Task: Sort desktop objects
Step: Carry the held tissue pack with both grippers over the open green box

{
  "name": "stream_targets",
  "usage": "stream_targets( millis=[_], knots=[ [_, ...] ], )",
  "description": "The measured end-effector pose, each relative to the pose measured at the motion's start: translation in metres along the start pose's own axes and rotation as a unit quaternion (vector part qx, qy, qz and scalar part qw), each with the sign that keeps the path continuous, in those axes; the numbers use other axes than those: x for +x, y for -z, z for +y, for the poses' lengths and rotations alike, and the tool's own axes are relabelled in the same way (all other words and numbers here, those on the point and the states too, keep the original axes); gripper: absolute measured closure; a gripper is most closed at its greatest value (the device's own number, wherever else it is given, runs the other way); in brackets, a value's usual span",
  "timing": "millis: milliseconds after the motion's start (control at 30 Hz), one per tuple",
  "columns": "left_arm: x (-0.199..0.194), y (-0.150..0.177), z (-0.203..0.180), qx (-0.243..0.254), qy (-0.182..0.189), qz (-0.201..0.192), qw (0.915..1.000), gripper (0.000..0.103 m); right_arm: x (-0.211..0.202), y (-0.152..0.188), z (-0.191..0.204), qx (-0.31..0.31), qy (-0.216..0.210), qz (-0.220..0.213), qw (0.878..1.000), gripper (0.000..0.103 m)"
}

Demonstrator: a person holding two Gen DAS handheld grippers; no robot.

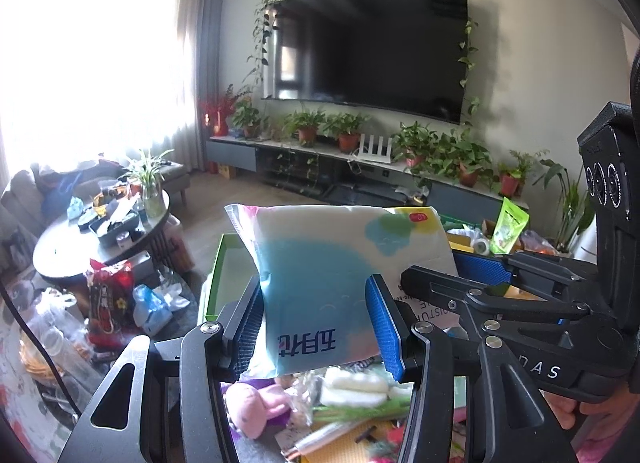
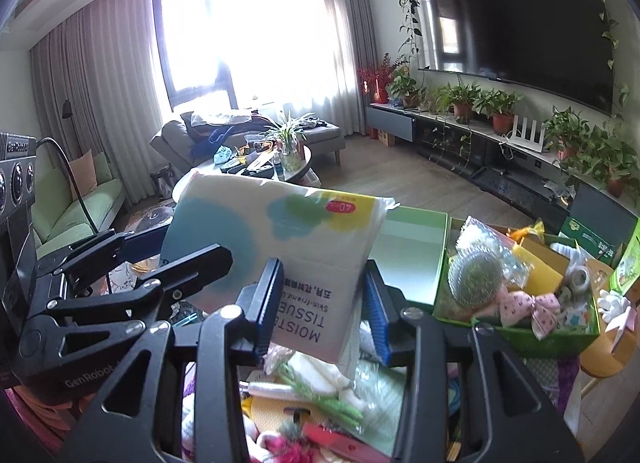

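Observation:
A soft pack of moist tissues [image 1: 320, 263], white with blue, green and yellow blotches, hangs in the air between both grippers. My left gripper [image 1: 316, 327] is shut on its lower blue part, blue pads [image 1: 382, 323] pressing both sides. The right gripper [image 1: 452, 275] clamps the pack's right end. In the right wrist view the same pack [image 2: 280, 231] stands tilted, and my right gripper [image 2: 322, 307] is shut on its printed end. At the left there, the left gripper [image 2: 160, 251] holds the pack's other side. A heap of small objects lies below.
An open green box [image 2: 440, 239] behind the pack holds a steel scrubber [image 2: 476, 275], a pink bow [image 2: 528, 303] and other bits. A pink plush toy [image 1: 256, 407] lies underneath. A round coffee table [image 1: 80, 255] stands left, and a plant-lined TV cabinet [image 1: 360, 167] lines the far wall.

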State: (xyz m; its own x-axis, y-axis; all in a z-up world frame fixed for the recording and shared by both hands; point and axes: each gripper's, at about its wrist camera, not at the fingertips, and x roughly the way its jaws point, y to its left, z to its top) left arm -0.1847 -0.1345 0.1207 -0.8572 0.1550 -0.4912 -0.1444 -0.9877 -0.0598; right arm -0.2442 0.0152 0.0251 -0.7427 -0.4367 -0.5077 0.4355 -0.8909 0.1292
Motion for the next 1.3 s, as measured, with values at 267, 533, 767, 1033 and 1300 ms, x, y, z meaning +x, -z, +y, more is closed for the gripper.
stream_targets(
  millis=[267, 533, 767, 1033, 1300],
  knots=[
    [0.033, -0.008, 0.020, -0.007, 0.005, 0.017, 0.9998, 0.052, 0.036, -0.012, -0.003, 0.003, -0.002, 0.017, 1.000, 0.062],
    [0.074, -0.008, 0.043, -0.023, 0.006, 0.039, 0.9990, 0.052, 0.078, -0.020, -0.008, 0.001, -0.005, 0.032, 0.999, 0.062],
    [0.103, -0.006, 0.057, -0.037, 0.007, 0.056, 0.9977, 0.052, 0.114, -0.024, -0.014, 0.004, -0.006, 0.053, 0.999, 0.062],
    [0.135, -0.001, 0.068, -0.045, 0.012, 0.074, 0.9962, 0.052, 0.146, -0.022, -0.022, 0.011, -0.005, 0.073, 0.997, 0.062],
    [0.160, 0.005, 0.078, -0.051, 0.015, 0.093, 0.9942, 0.052, 0.175, -0.019, -0.028, 0.020, -0.003, 0.096, 0.995, 0.062]
  ],
)
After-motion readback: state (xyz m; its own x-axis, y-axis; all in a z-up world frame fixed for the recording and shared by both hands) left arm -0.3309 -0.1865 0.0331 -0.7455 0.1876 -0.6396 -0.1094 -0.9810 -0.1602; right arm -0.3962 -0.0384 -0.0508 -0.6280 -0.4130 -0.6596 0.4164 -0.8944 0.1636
